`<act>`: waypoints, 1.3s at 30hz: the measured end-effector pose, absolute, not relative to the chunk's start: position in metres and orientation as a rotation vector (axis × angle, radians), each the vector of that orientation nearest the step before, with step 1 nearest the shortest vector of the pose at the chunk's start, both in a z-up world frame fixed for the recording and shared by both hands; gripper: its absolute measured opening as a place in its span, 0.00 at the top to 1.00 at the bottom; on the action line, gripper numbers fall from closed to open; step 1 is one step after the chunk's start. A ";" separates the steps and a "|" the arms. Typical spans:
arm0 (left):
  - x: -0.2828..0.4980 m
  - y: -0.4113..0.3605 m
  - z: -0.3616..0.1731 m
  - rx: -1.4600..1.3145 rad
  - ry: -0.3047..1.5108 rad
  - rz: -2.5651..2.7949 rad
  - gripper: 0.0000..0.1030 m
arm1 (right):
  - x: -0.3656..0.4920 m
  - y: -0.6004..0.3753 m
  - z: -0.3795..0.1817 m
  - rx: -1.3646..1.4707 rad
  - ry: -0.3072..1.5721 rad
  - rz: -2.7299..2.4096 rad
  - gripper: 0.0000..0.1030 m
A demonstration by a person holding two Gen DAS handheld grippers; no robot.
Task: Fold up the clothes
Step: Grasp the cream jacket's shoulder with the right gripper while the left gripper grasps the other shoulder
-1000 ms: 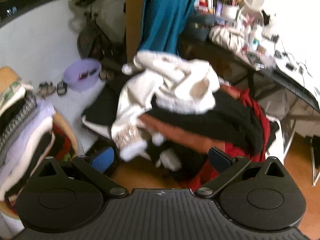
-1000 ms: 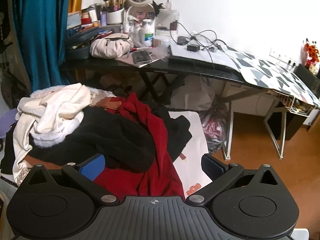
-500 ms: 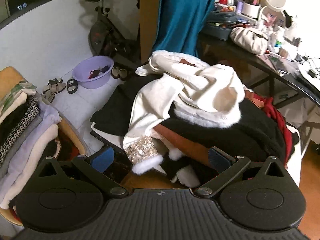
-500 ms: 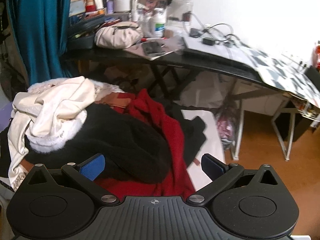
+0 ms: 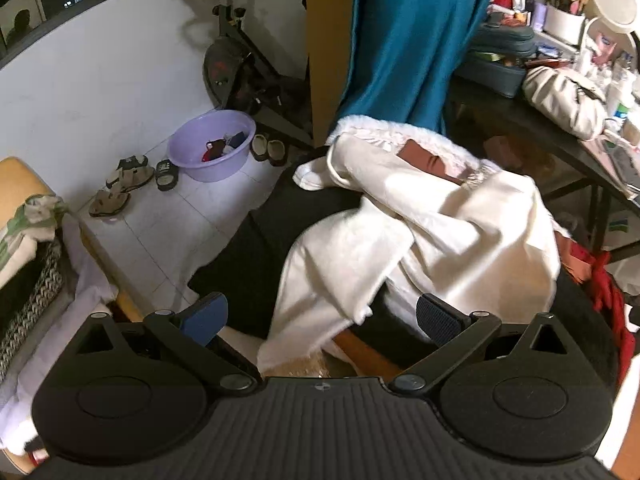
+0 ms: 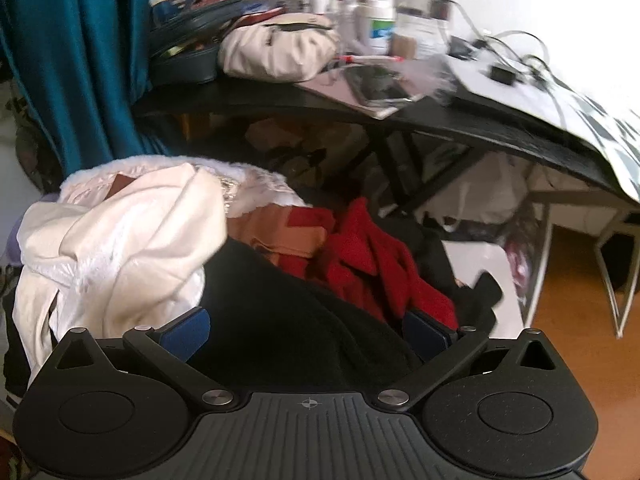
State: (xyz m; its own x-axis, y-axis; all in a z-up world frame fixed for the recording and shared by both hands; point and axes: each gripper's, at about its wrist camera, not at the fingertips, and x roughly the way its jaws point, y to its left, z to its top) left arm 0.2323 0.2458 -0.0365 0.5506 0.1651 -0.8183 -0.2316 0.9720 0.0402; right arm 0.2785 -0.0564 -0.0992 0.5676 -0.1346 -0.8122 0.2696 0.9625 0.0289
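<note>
Hand-held grippers (left, right) both spread — over clothes pile.

cream garment, red garment, teal curtain

The black clothes lie mostly hidden under the white coat. The stack of folded clothes is cut off at the left edge. The far desk things are blurry.
</note>
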 end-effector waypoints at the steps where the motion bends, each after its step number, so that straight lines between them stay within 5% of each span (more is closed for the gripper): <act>1: 0.237 0.248 -0.038 -0.071 0.959 0.230 0.00 | 0.286 -0.054 -0.101 0.146 0.940 -0.228 0.01; 17: 0.316 0.306 -0.080 0.028 1.024 0.105 0.00 | 0.349 0.037 -0.133 0.142 0.981 -0.184 0.01; 18: 0.322 0.311 -0.082 0.028 1.028 0.093 0.00 | 0.354 0.043 -0.138 0.152 0.993 -0.180 0.07; 20: 0.332 0.321 -0.085 0.034 1.033 0.066 0.00 | 0.365 0.051 -0.150 0.186 1.049 -0.171 0.35; 22: 0.340 0.327 -0.089 0.047 1.040 0.044 0.00 | 0.372 0.052 -0.162 0.240 1.112 -0.178 0.75; 24: 0.348 0.333 -0.094 0.059 1.047 0.021 0.00 | 0.373 0.049 -0.168 0.311 1.130 -0.199 0.93; 35: 0.376 0.303 -0.143 0.139 1.126 -0.180 0.00 | 0.336 0.009 -0.153 0.400 1.033 -0.434 0.94; 39: 0.383 0.278 -0.168 0.201 1.139 -0.239 0.00 | 0.343 0.015 -0.154 0.424 1.056 -0.388 0.86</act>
